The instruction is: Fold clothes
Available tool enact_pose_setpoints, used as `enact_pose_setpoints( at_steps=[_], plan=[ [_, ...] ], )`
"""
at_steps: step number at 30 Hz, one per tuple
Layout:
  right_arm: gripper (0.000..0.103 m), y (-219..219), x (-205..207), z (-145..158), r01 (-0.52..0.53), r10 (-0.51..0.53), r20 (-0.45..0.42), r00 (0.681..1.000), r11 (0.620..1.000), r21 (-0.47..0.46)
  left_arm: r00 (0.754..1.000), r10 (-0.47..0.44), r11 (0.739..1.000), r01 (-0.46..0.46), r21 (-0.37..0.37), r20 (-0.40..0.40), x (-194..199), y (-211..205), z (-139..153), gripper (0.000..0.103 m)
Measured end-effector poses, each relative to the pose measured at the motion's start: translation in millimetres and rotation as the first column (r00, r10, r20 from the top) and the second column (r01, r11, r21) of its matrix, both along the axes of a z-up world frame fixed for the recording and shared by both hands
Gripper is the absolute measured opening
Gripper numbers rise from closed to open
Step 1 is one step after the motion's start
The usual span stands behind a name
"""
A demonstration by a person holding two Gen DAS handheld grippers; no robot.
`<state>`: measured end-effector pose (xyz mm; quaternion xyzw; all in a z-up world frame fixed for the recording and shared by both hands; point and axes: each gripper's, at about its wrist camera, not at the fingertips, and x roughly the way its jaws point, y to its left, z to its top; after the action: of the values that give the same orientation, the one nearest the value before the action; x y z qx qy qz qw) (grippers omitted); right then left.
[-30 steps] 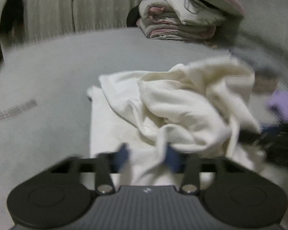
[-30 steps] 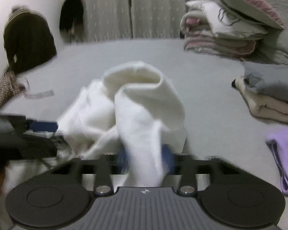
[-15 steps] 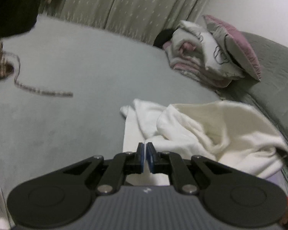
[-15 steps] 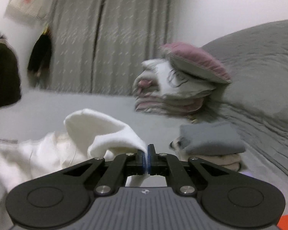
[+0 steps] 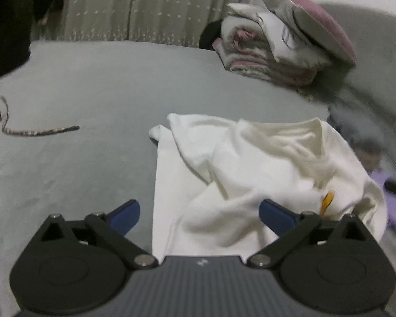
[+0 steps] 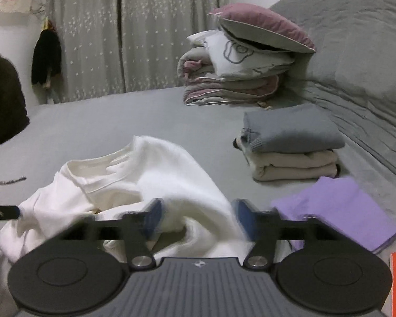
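A crumpled white shirt [image 5: 240, 166] lies in a loose heap on the grey bed [image 5: 97, 84], its collar turned up and a small yellow mark on its front. My left gripper [image 5: 199, 215] stands open just short of the heap, its blue fingertips [image 5: 125, 215] apart with cloth lying between them. In the right wrist view the same white shirt [image 6: 150, 185] bulges up in front of my right gripper [image 6: 198, 218], which is open too, blurred, with cloth between its pads but not clamped.
Folded grey and beige clothes [image 6: 290, 142] are stacked at the right, with a folded purple garment [image 6: 338, 211] nearer. Bedding and pillows [image 6: 240, 63] are piled at the back. A patterned strap [image 5: 37, 132] lies at the left. Curtains [image 6: 134, 34] hang behind.
Both grippers were shut half a second ago, the right one on a fold of the shirt; both have opened. The shirt has dropped and settled lower on the bed.
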<state>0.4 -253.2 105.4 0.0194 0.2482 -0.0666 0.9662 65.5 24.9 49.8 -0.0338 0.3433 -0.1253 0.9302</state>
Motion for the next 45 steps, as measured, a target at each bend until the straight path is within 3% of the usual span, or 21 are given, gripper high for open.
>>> enact_pose_setpoints(
  at_steps=[4,7,8,9,11,14,16,17,18,19,21,26,28,29,30,31,33,34,35,36,45],
  plan=[
    [0.080,1,11,-10,-0.009,0.008,-0.030,1.000,1.000,-0.030,0.997,-0.068,0.992,0.064,0.105,0.043,-8,-21,-6,0.072],
    [0.080,-4,27,-24,0.012,-0.016,-0.089,0.996,0.999,-0.044,0.994,-0.101,0.985,0.095,0.145,0.038,-10,-26,-9,0.035],
    [0.080,-6,35,-29,0.012,-0.018,-0.111,0.994,0.999,-0.050,0.995,-0.100,0.986,0.096,0.138,0.020,-9,-24,-9,0.016],
    [0.080,-10,43,-35,0.011,-0.019,-0.134,0.991,0.998,-0.061,0.995,-0.098,0.987,0.097,0.130,0.001,-8,-22,-10,0.008],
    [0.080,-20,58,-45,0.004,-0.013,-0.171,0.985,0.999,-0.053,0.996,-0.086,0.991,0.089,0.096,-0.026,-5,-15,-8,0.008],
    [0.080,-41,68,-55,-0.010,0.020,-0.194,0.981,0.998,0.056,0.998,-0.048,0.999,0.048,-0.003,-0.045,-1,5,-1,0.011],
    [0.080,-51,69,-55,-0.010,0.037,-0.187,0.982,0.990,0.141,0.998,-0.023,0.997,0.019,-0.069,-0.059,2,18,4,0.036],
    [0.080,-51,67,-51,-0.024,0.052,-0.168,0.984,0.986,0.163,0.998,-0.011,0.995,0.004,-0.102,-0.067,4,25,6,0.072],
    [0.080,-52,65,-46,-0.043,0.070,-0.144,0.987,0.982,0.183,0.997,0.001,0.991,-0.011,-0.134,-0.075,6,32,9,0.095],
    [0.081,-53,62,-42,-0.061,0.087,-0.121,0.989,0.977,0.202,0.996,0.017,0.988,-0.030,-0.152,-0.084,9,36,8,0.096],
    [0.084,-54,57,-31,-0.086,0.102,-0.057,0.993,0.967,0.239,0.995,0.024,0.986,-0.039,-0.163,-0.092,15,36,3,0.096],
    [0.094,-59,59,-23,-0.107,0.107,0.015,0.994,0.964,0.244,0.998,-0.024,0.998,0.020,-0.064,-0.064,22,12,-11,0.093],
    [0.094,-55,71,-34,-0.098,0.109,-0.055,0.993,0.980,0.174,0.998,-0.044,0.999,0.043,-0.024,-0.054,25,3,-16,0.073],
    [0.093,-55,74,-39,-0.095,0.109,-0.077,0.991,0.981,0.170,0.997,-0.057,0.998,0.056,-0.019,-0.057,25,-1,-19,0.052],
    [0.086,-56,77,-45,-0.092,0.110,-0.095,0.989,0.980,0.174,0.995,-0.071,0.997,0.070,-0.019,-0.063,26,-5,-21,0.031],
    [0.080,-57,79,-48,-0.096,0.118,-0.105,0.987,0.977,0.191,0.995,-0.077,0.997,0.076,-0.021,-0.061,25,-6,-21,0.024],
    [0.046,-55,81,-49,-0.122,0.148,-0.113,0.983,0.970,0.209,0.995,-0.083,0.996,0.081,-0.026,-0.052,24,-8,-19,0.014],
    [0.037,-52,80,-48,-0.135,0.160,-0.114,0.981,0.971,0.198,0.996,-0.082,0.996,0.081,-0.025,-0.042,23,-7,-18,0.011],
    [0.013,-47,78,-45,-0.145,0.165,-0.111,0.980,0.975,0.170,0.997,-0.073,0.997,0.072,-0.029,-0.030,22,-5,-15,0.009],
    [0.009,-42,75,-41,-0.149,0.163,-0.100,0.982,0.979,0.138,0.998,-0.061,0.998,0.061,-0.035,-0.017,21,-2,-12,0.008],
    [0.008,-3,31,11,-0.149,0.158,0.128,0.979,0.986,-0.080,0.994,0.029,0.988,-0.013,-0.152,0.109,7,42,29,0.008]
  ],
)
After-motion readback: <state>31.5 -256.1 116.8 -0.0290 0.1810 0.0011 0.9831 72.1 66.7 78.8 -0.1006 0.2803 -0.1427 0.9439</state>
